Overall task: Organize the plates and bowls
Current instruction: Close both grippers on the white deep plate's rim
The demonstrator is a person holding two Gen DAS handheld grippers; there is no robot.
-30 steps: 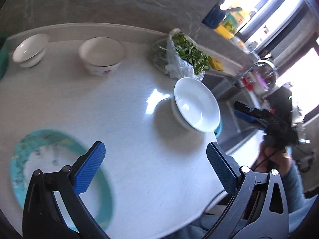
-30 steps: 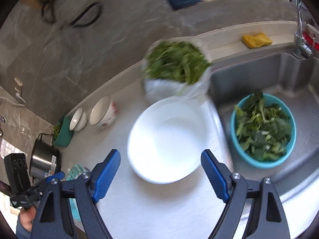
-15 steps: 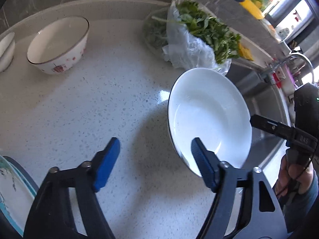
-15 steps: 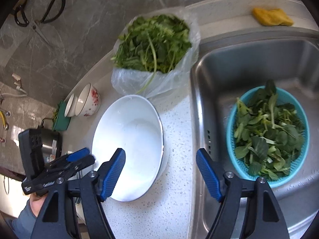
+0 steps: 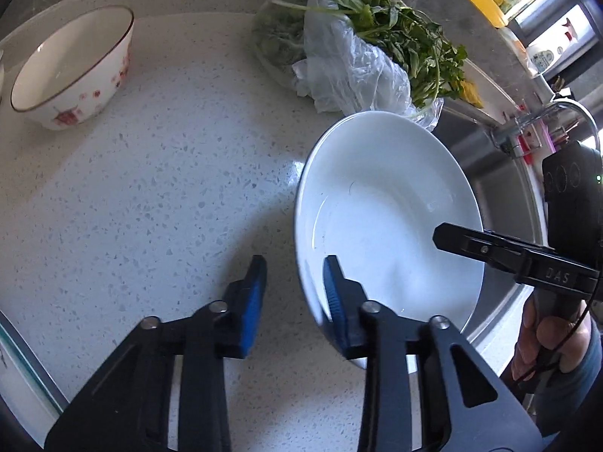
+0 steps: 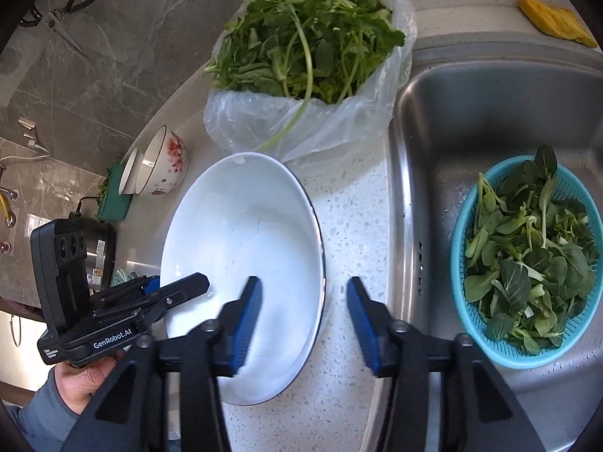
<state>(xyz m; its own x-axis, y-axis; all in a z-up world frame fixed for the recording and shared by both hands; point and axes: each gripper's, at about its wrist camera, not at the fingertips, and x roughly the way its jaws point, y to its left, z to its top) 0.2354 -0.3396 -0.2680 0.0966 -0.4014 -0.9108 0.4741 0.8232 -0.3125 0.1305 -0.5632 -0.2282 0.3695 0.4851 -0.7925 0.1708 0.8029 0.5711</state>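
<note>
White plate [image 5: 384, 203] sits on the counter [image 5: 158, 173] beside the sink [image 6: 490, 120]. Left gripper [image 5: 294, 286] and right gripper [image 6: 303, 310] both straddle opposite rims, fingers parted, not yet clamped (glazed surface). Risk: uneven closure tips the plate sinkward.

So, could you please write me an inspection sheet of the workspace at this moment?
Surface: speckled white countertop, with a steel sink beside it.
Job's things: white plate by the sink edge; floral bowl further back.
Clutter: bag of greens; blue colander of leaves in the sink; yellow sponge.
Grippers: left gripper and right gripper each straddle the plate rim, jaws not closed.
Cables: thin black cable at the right hand.
Surroundings: scissors on the marble wall.
</note>
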